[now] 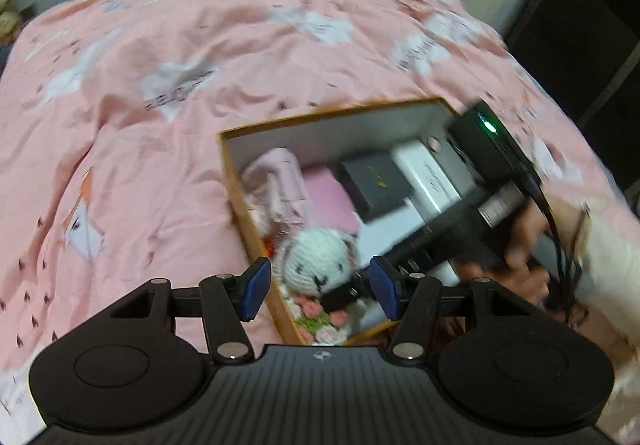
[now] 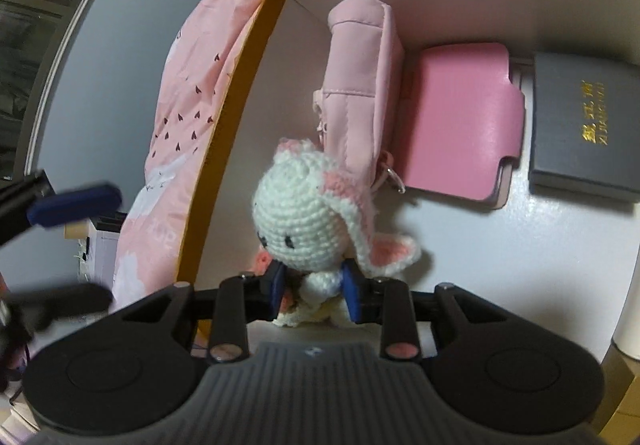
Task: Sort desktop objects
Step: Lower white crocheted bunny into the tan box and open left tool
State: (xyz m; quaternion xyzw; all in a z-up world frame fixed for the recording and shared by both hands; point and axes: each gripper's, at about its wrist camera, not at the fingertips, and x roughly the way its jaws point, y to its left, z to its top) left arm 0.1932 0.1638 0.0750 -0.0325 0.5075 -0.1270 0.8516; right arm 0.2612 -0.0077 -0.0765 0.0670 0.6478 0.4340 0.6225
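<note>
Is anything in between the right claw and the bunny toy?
No. In the right wrist view the right claw already has its blue pads on the bunny toy, just below its head, inside the box. Nothing visible sits between them.

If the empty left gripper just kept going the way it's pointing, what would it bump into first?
Most likely the crocheted bunny inside the box: the left gripper is open, and the bunny's head sits straight ahead between its fingers. Depth is hard to judge.
</note>
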